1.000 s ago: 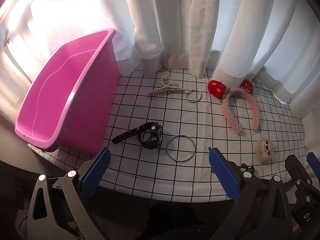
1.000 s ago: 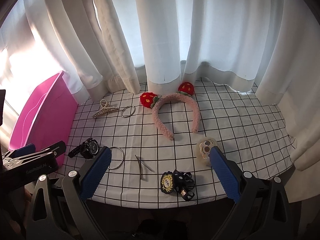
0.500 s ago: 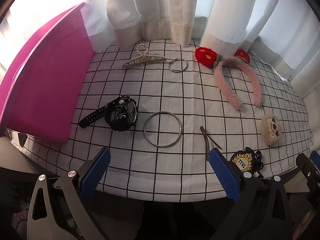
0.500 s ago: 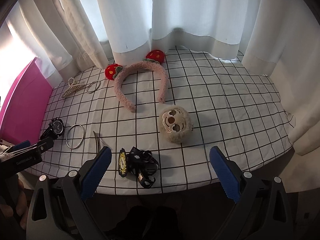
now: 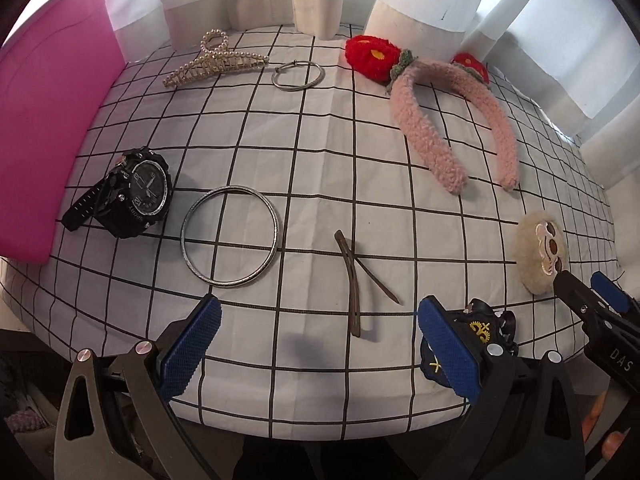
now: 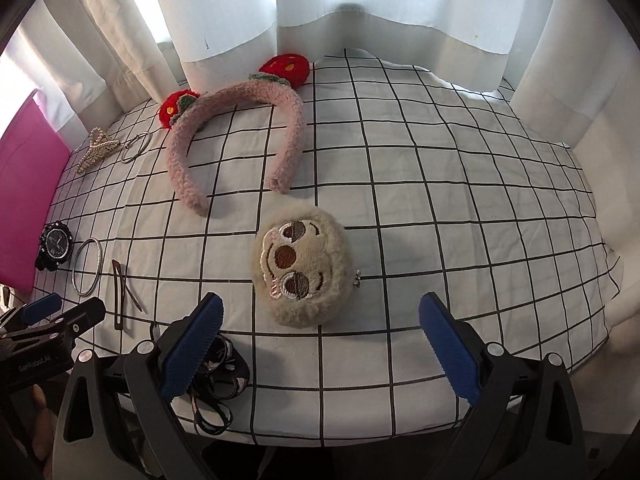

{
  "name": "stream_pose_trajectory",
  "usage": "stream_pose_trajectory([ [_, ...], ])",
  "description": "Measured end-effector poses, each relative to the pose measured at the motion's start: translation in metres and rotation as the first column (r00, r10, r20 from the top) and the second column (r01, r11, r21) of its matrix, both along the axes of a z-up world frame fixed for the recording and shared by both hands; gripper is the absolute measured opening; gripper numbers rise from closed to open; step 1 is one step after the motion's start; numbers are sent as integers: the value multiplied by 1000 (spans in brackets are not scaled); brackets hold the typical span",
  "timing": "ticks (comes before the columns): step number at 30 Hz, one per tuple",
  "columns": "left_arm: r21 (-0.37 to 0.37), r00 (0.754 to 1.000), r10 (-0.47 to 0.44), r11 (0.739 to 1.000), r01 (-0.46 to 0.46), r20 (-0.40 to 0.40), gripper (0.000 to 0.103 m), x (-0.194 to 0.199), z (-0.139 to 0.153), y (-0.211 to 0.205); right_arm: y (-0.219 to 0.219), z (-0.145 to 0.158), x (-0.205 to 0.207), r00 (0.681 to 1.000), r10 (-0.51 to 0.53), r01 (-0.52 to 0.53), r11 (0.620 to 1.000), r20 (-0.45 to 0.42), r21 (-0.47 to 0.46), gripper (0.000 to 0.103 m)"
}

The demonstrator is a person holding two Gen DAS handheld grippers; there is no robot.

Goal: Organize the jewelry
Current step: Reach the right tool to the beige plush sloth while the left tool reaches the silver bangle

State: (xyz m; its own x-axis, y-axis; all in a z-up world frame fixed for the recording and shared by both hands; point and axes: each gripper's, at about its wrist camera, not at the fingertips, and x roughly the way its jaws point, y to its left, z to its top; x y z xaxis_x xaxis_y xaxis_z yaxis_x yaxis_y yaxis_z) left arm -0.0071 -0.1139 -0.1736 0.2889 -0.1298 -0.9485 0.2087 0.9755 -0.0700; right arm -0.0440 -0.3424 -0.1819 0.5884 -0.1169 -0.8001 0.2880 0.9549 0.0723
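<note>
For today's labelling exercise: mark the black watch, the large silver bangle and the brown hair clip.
black watch (image 5: 147, 189), left wrist view, on its dial.
large silver bangle (image 5: 188, 216), left wrist view, on its left rim.
brown hair clip (image 5: 353, 285), left wrist view, on its long bar.

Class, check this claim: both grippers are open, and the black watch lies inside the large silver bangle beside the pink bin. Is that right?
Not quite. The black watch lies outside the large silver bangle, next to it on the side toward the pink bin; the left wrist view shows this. Inside the ring there is only checked cloth. The left gripper and the right gripper are both open.
</note>
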Motion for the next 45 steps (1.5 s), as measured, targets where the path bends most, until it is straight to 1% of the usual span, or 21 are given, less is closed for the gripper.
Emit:
stream_pose_trajectory([
  [4, -13, 995, 66, 998, -65, 71, 97, 10, 4, 14, -6, -4, 9, 1000, 4, -4, 1000, 11, -14, 94],
  [6, -23, 991, 103, 995, -101, 84, 97, 17, 5, 25, -9, -6, 11, 1000, 3, -3, 1000, 22, -21, 94],
  [9, -29, 987, 142, 990, -140, 74, 97, 27, -2, 38, -15, -14, 18, 1000, 15, -15, 1000, 4, -15, 94],
  [12, 11, 984, 165, 986, -166, 59, 97, 33, -13, 42, -21, -19, 22, 1000, 11, -11, 1000, 7, 8, 94],
  [14, 37, 981, 183, 982, -186, 63, 97, 35, -20, 46, -22, -20, 24, 1000, 14, -14, 1000, 16, 19, 94],
  [18, 51, 976, 214, 975, -216, 43, 97, 42, -33, 51, -20, -22, 29, 999, 43, -43, 999, 11, 4, 94],
  [21, 68, 975, 217, 973, -220, 54, 98, 47, -38, 50, -19, -25, 30, 999, 44, -45, 999, 12, 12, 94],
  [24, 57, 972, 223, 972, -228, 77, 98, 52, -39, 50, -18, -27, 33, 999, 52, -52, 998, 5, 22, 94],
  [30, 48, 971, 208, 975, -215, 119, 98, 53, -41, 50, -14, -32, 41, 997, 71, -70, 997, -13, 38, 94],
  [33, 44, 967, 200, 977, -210, 158, 98, 44, -41, 48, -12, -39, 47, 996, 62, -62, 998, -57, 12, 94],
  [36, 34, 959, 166, 983, -179, 229, 98, 27, -41, 46, -5, -41, 50, 996, 67, -70, 997, -58, -38, 94],
  [37, 32, 958, 160, 984, -173, 237, 98, 26, -41, 46, -3, -41, 51, 996, 65, -69, 996, -60, -57, 94],
  [38, 33, 959, 159, 985, -171, 234, 98, 26, -41, 44, -1, -42, 52, 996, 67, -71, 995, -61, -74, 94],
  [42, 38, 967, 161, 984, -172, 197, 98, 32, -39, 44, -2, -42, 51, 997, 63, -66, 995, -44, -75, 94],
  [45, 38, 969, 163, 984, -173, 188, 98, 36, -40, 46, -3, -43, 51, 997, 67, -70, 995, -43, -77, 94],
])
